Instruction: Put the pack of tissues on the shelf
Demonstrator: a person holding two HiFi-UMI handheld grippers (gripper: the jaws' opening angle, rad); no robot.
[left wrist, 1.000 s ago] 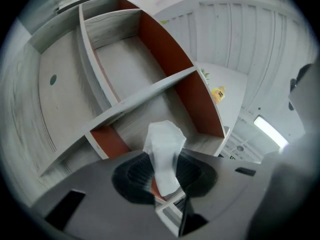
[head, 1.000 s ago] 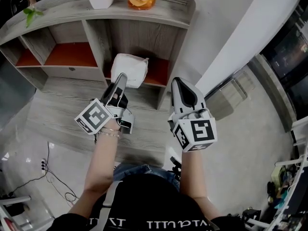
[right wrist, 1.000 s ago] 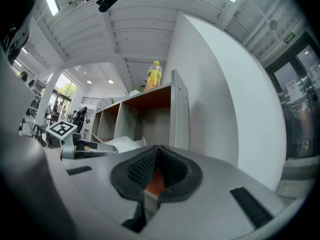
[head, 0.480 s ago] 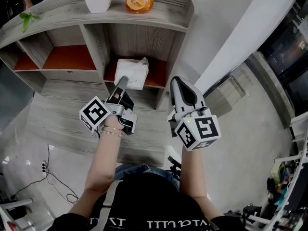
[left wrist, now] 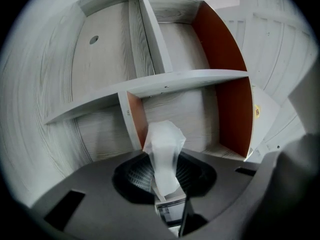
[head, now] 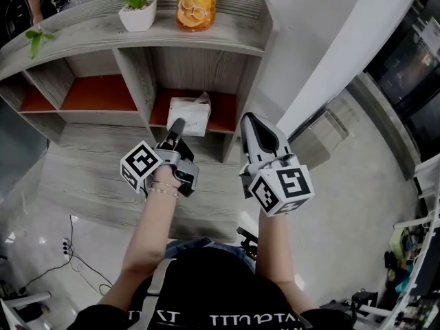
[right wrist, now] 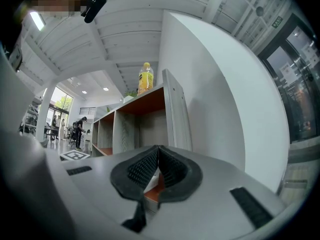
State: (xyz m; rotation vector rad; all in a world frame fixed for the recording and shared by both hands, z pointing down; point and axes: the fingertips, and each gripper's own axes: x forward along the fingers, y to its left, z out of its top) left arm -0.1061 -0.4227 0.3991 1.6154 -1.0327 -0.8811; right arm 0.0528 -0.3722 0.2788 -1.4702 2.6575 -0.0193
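Observation:
The pack of tissues (head: 190, 114), white in a thin plastic wrap, sits in the mouth of the lower right compartment of the grey wooden shelf unit (head: 206, 43), over its red floor. My left gripper (head: 177, 125) is shut on the pack's near end. In the left gripper view the wrap (left wrist: 163, 151) stands pinched between the jaws of the left gripper (left wrist: 164, 180), in front of the shelf boards (left wrist: 170, 79). My right gripper (head: 249, 120) hangs beside the unit's right side, shut and holding nothing; its pads meet in the right gripper view (right wrist: 157, 156).
On the unit's top stand a potted plant (head: 137, 14) and an orange drink bottle (head: 191, 4), the bottle (right wrist: 145, 78) also in the right gripper view. Red-floored compartments (head: 96, 93) lie to the left. A white slanted wall (head: 323, 67) runs close on the right. A cable (head: 62, 243) lies on the floor.
My left gripper has rolled and sunk, carrying the pack down and deeper into the lower right compartment. The right gripper has stayed about where it was.

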